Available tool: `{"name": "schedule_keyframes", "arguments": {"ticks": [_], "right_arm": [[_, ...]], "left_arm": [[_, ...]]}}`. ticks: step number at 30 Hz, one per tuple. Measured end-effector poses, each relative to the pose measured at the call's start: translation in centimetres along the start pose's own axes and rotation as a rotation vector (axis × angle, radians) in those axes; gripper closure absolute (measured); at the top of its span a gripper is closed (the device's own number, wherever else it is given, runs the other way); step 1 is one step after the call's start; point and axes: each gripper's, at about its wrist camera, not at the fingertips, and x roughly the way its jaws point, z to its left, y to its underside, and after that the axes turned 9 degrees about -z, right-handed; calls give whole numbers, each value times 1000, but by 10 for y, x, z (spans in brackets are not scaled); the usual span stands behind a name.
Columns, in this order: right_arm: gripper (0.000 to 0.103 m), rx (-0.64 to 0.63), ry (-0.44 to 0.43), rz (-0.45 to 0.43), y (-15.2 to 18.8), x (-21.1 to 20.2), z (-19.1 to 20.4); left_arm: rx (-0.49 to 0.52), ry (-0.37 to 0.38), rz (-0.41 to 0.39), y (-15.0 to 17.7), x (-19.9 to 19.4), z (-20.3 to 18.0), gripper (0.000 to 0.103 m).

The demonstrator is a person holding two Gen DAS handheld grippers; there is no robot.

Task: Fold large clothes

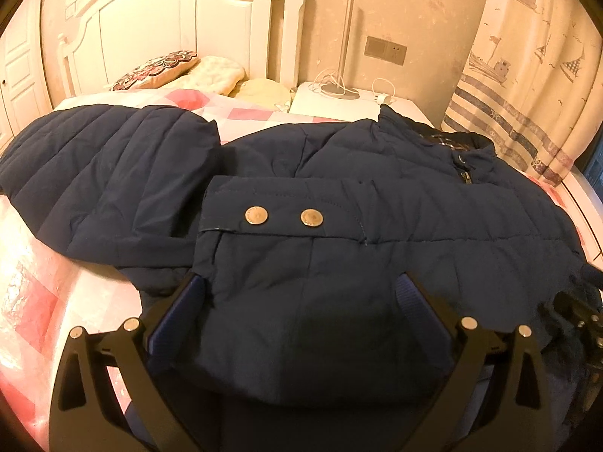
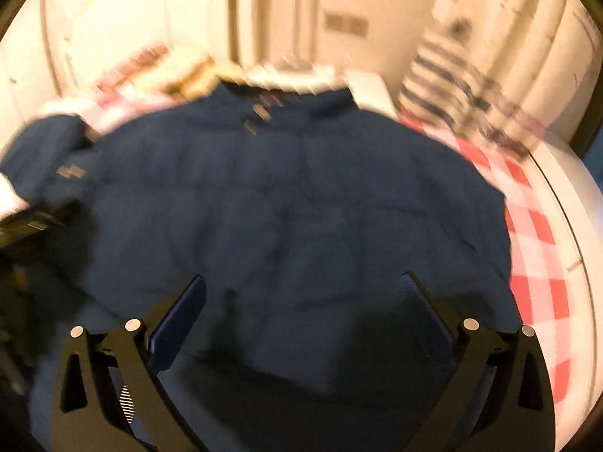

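A navy puffer jacket lies spread on a bed with a pink checked cover. One sleeve is folded across the body, and its cuff shows two brass snaps. The other sleeve stretches out to the left. My left gripper stands wide open low over the folded sleeve, with padded fabric bulging between its fingers. In the blurred right wrist view the jacket fills the middle, collar at the far side. My right gripper is open above the jacket's near part. A black part at the left edge looks like the other gripper.
Pillows lie below a white headboard. A white nightstand with a lamp pole and cables stands beyond the collar. A patterned curtain hangs on the right, by the bed's edge.
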Motion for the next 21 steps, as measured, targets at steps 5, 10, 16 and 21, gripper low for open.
{"name": "schedule_keyframes", "arguments": {"ticks": [5,10,16,21], "right_arm": [[5,-76,-22,42,18,32,29],[4,-18,-50,43,16,37,21],[4,-20,-48,42,14,39,21],[4,-20,-48,41,15,35,22]], "left_arm": [[-50,50,-56,-1,-11,7,2],[-369,107,-203,-9,-42,71,3],[-889,-26,-277,0,-63,210,3],[-1033,-63,-276,-16,-54,298,4]]}}
